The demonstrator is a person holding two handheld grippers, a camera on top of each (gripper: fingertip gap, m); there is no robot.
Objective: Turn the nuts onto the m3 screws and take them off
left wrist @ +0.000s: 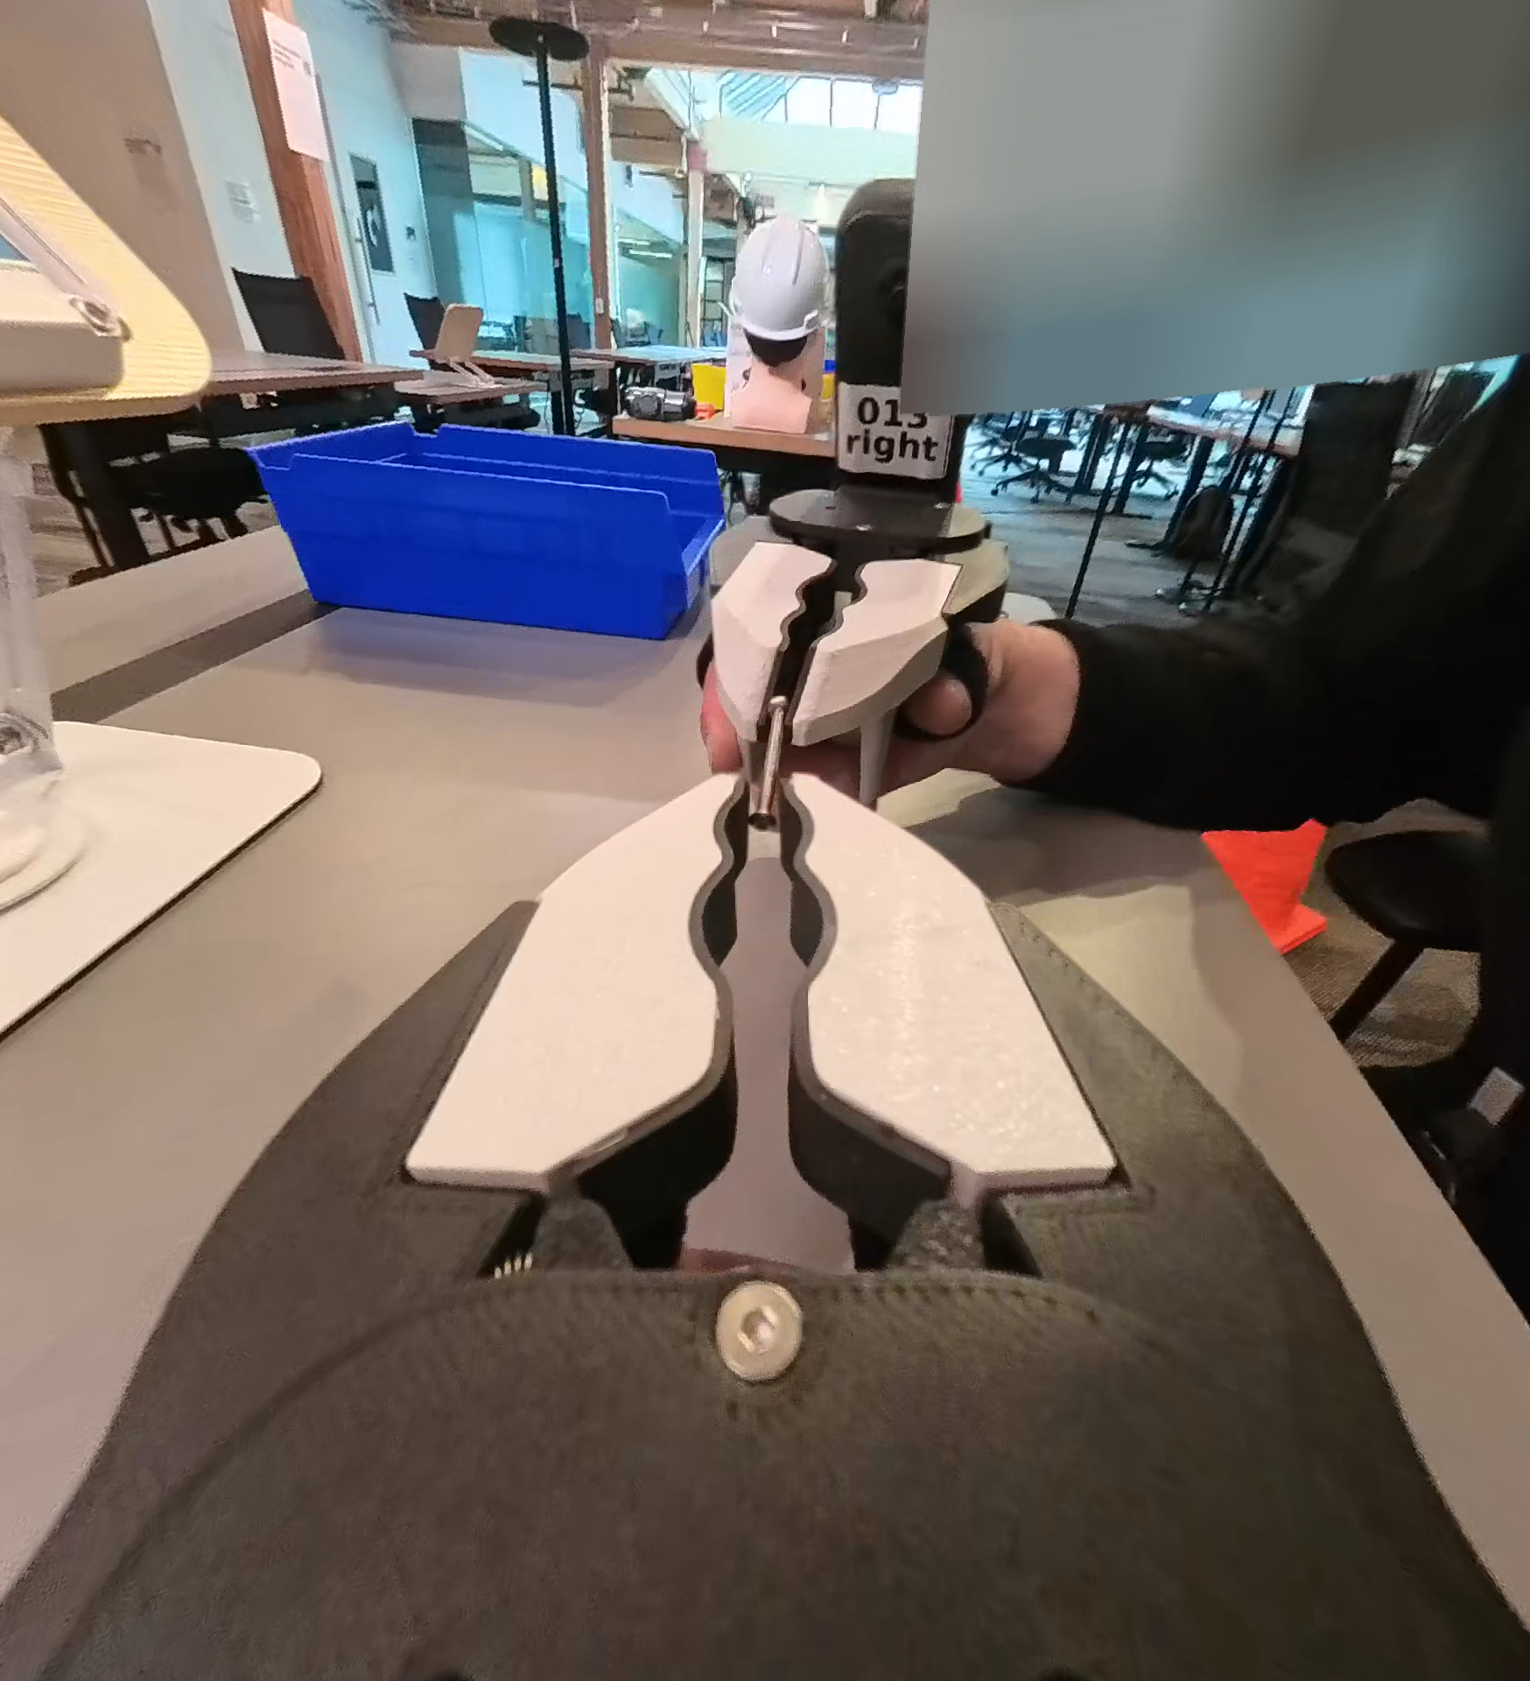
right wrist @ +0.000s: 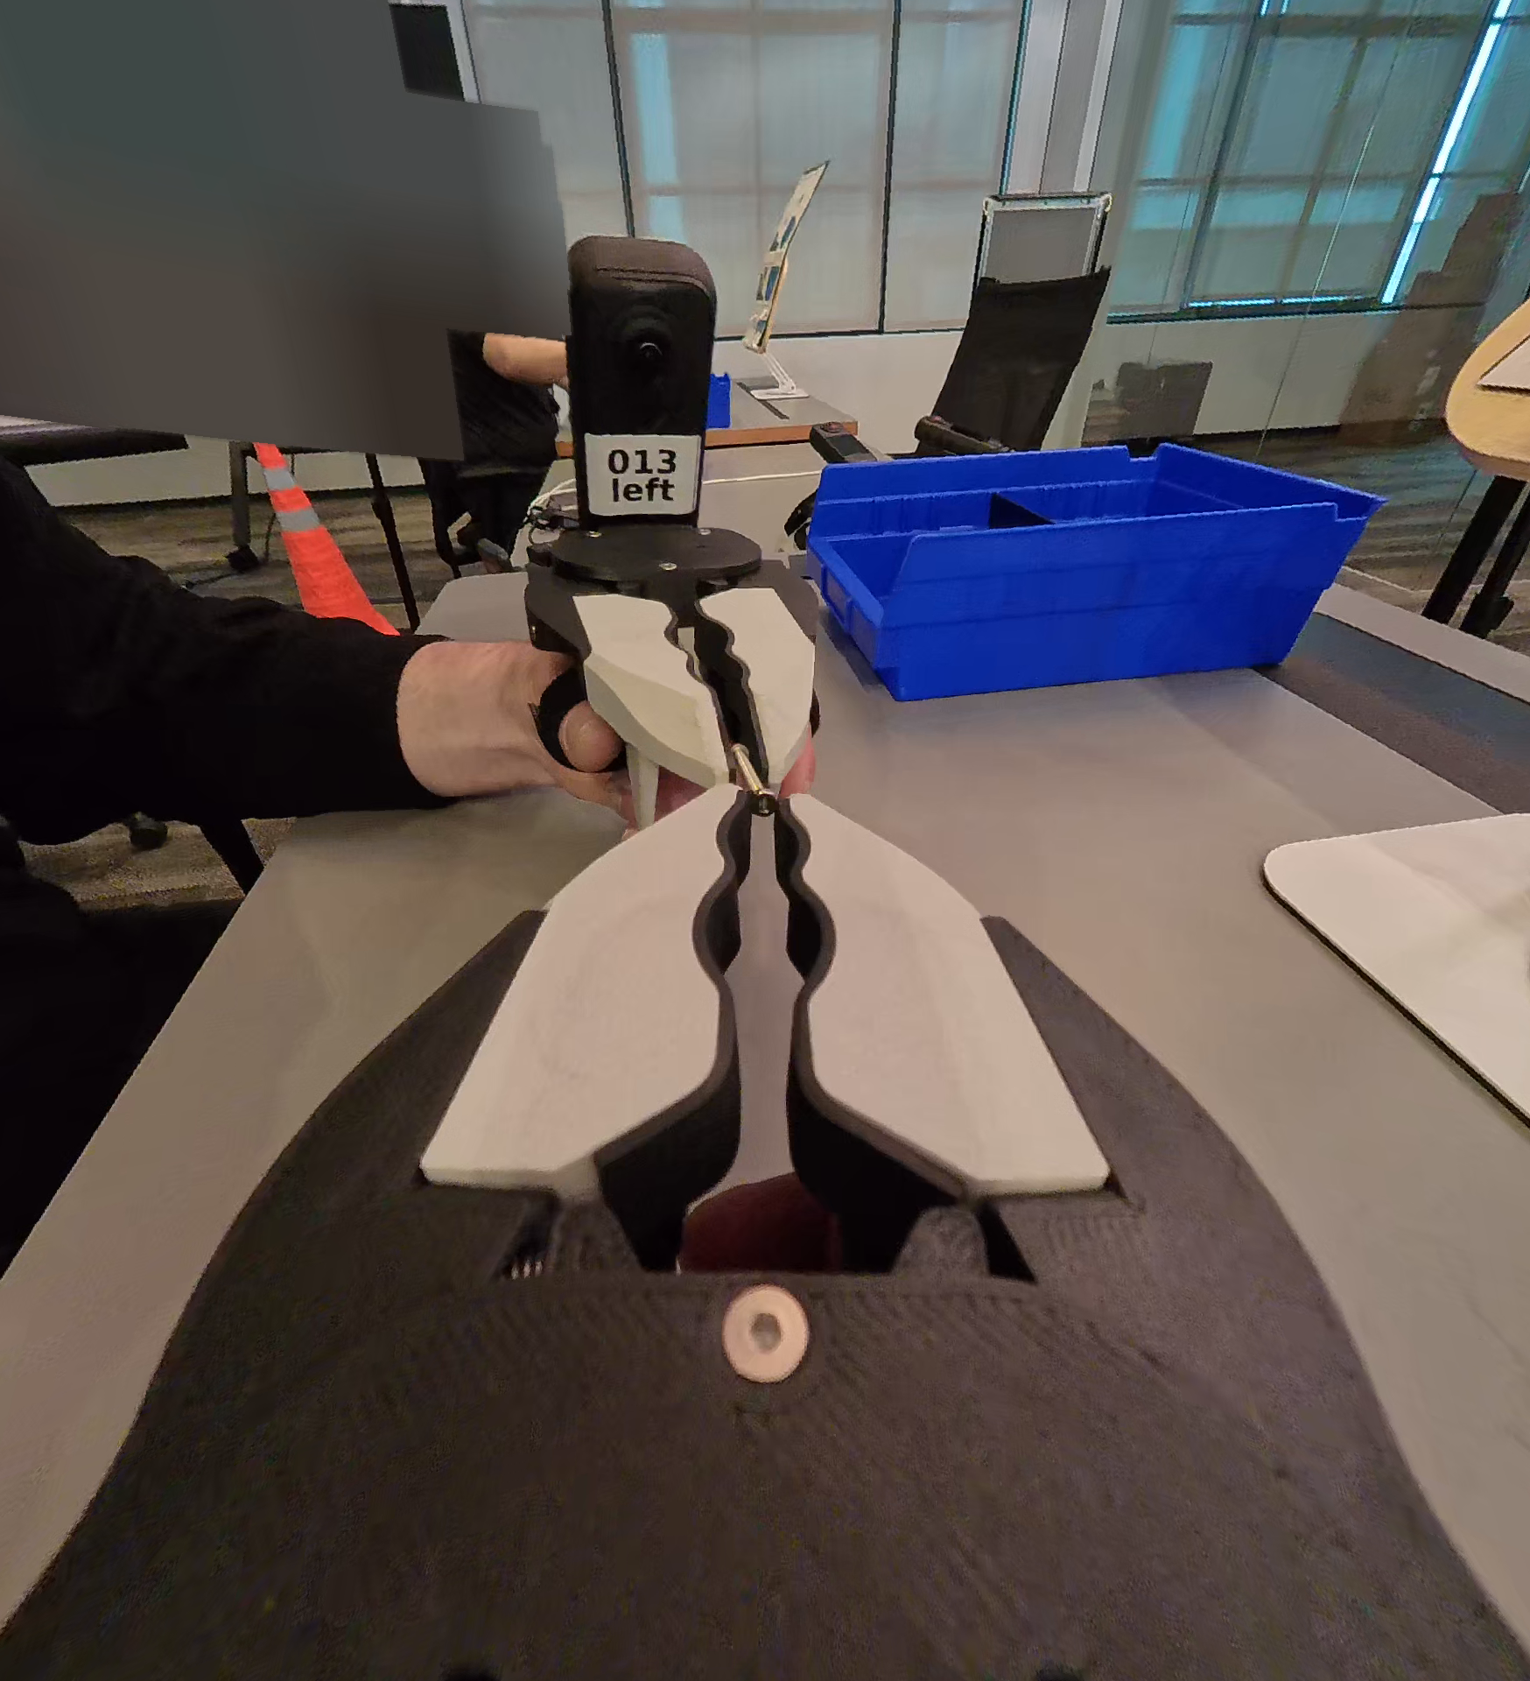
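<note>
A thin silver m3 screw (left wrist: 772, 759) spans the short gap between my two grippers, which face each other tip to tip above the grey table (left wrist: 434, 728). My left gripper (left wrist: 761, 810) is shut on one end of the screw. In the right wrist view it shows farther off (right wrist: 739, 759), with the screw (right wrist: 746, 773) sticking out of its tips. My right gripper (right wrist: 761, 805) is shut on a small dark nut (right wrist: 763, 802) at the screw's other end. In the left wrist view it (left wrist: 772, 732) tilts down toward me. A hand (left wrist: 989, 700) holds it.
A blue bin (left wrist: 489, 546) stands at the table's far side, also in the right wrist view (right wrist: 1089, 582). A white stand base (left wrist: 107, 819) lies to one side (right wrist: 1425, 928). An orange cone (right wrist: 307, 546) stands on the floor past the table edge. The tips of both grippers are at nearly the same place.
</note>
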